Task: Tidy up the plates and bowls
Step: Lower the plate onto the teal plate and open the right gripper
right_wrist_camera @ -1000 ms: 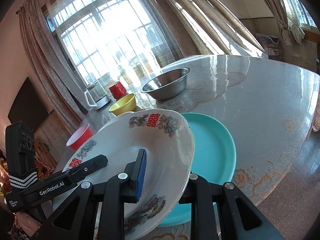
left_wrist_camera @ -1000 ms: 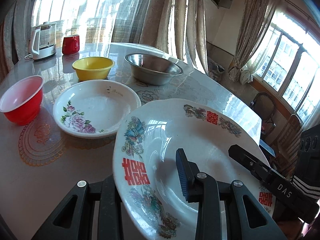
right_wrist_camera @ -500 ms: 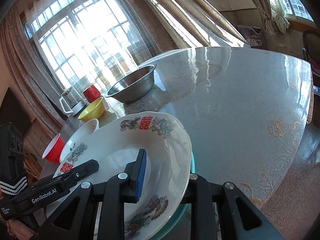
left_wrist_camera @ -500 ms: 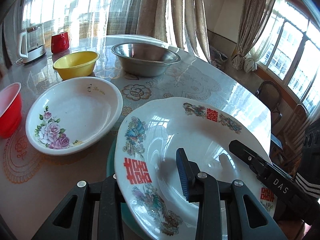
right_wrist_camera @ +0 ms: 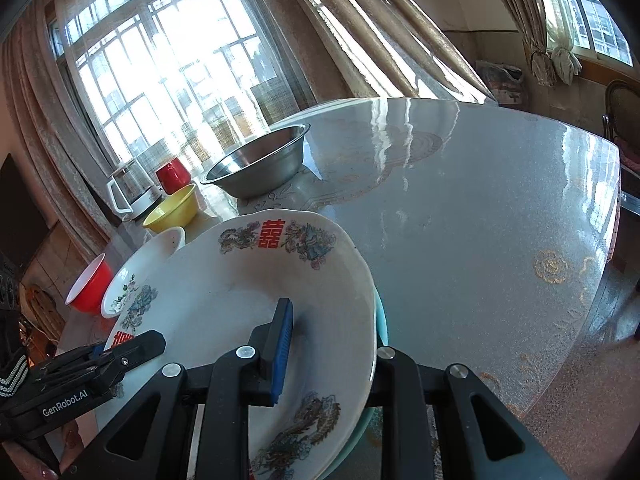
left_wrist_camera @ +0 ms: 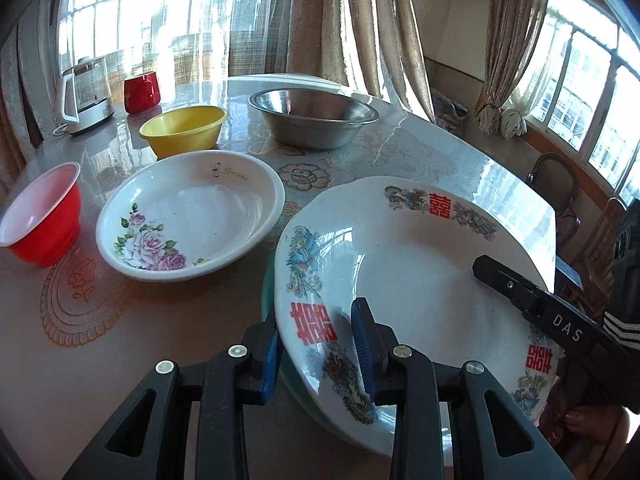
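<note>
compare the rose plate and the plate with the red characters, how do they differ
The rose plate lies bare on the table, untouched; the red-character plate sits over a teal plate and is gripped by the left claw and right claw. The rose plate has one flower cluster; the red-character plate has motifs all around its rim. Both are white and shallow.

A round table (left_wrist_camera: 420, 152) with a glossy, flower-patterned top is filling the middle of the left wrist frame. Sitting directly on it: a red bowl (left_wrist_camera: 40, 220) at the left edge, a white rose-painted dish (left_wrist_camera: 192, 216) just right of it, a yellow bowl (left_wrist_camera: 182, 130) and a steel basin (left_wrist_camera: 312, 118) above them, and a kettle (left_wrist_camera: 86, 96) and red mug (left_wrist_camera: 141, 86) at upper left. A teal plate (right_wrist_camera: 381, 320) is lying at lower centre, mostly covered.
</note>
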A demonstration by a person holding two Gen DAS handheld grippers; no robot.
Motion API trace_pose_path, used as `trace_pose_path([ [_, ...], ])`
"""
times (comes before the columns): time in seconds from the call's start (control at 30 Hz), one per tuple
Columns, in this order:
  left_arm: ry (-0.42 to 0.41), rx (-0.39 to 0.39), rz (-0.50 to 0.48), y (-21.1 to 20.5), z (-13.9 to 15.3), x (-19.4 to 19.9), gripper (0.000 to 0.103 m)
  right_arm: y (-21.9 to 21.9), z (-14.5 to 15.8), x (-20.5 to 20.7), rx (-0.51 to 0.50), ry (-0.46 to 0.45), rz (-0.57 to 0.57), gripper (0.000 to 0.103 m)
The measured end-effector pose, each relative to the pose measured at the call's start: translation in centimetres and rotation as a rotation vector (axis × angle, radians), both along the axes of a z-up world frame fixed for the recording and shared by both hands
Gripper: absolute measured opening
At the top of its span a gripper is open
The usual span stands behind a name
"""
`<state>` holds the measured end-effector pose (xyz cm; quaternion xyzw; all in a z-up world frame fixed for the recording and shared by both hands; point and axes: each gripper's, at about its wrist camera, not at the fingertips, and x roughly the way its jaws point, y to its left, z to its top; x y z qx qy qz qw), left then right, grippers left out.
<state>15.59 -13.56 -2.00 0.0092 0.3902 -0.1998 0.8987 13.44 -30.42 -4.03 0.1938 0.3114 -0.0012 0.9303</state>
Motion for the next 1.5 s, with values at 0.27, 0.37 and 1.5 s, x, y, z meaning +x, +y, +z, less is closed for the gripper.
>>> trace_pose_path([
  [0.27, -0.033, 0.01, -0.013, 0.4, 0.1, -1.5, 0.032, -0.9, 0.6, -2.7, 0.063, -0.004, -0.013, 0.028],
  [0.37, -0.036, 0.014, -0.012, 0.4, 0.1, -1.5, 0.032, -1.3, 1.1, -3.8, 0.074, -0.019, -0.034, 0.028],
  [1.5, -0.132, -0.075, 0.168, 8.4, 3.3, 0.0, 0.094, -0.3, 2.5, -3.5, -0.057, -0.003, -0.199, 0.039],
])
